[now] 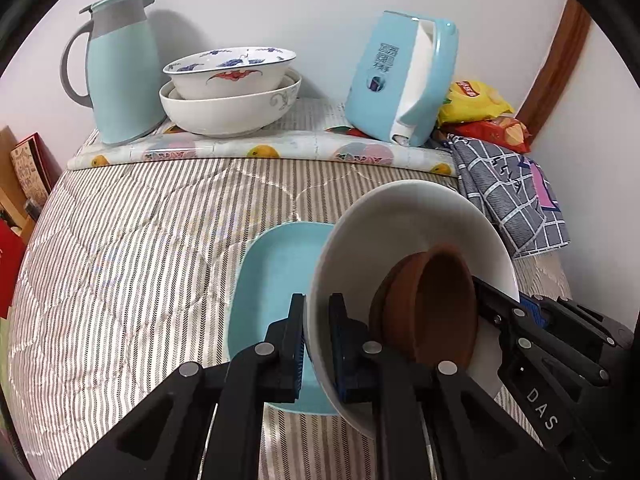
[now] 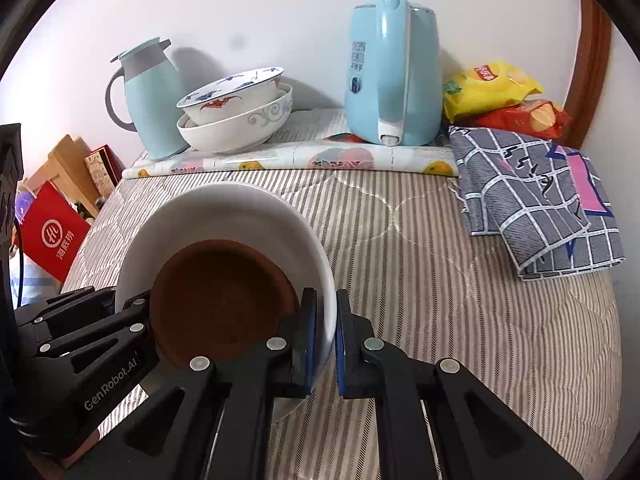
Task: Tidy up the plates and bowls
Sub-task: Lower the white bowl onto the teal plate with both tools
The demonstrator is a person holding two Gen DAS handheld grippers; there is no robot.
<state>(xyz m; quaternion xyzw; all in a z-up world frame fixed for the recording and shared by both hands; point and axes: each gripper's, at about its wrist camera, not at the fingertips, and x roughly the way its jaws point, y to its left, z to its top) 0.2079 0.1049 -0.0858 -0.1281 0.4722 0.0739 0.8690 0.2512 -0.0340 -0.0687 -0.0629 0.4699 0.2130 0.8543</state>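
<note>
So both tongs were clamped on the same white bowl (image 1: 400, 240), left tongs (image 1: 318, 344) pinching its left rim and right tongs (image 2: 326, 340) pinching its right rim, wall between the pads each time. A brown dish (image 2: 220, 300) sat inside it, slid toward the near, lower side since the bowl was tipped, its mouth facing up and toward the cameras. The bowl was held over the striped bed (image 1: 140, 260), with a blue plate (image 1: 276, 272) lying flat just under and left of it, long axis running near to far. The stacked bowls (image 1: 228, 92) stood far and to the left, between the jug (image 1: 116, 72) and the kettle (image 2: 392, 76). My guess: the bowl goes either down onto the blue plate or out to that stack, and the left hand looked closer to both.
</note>
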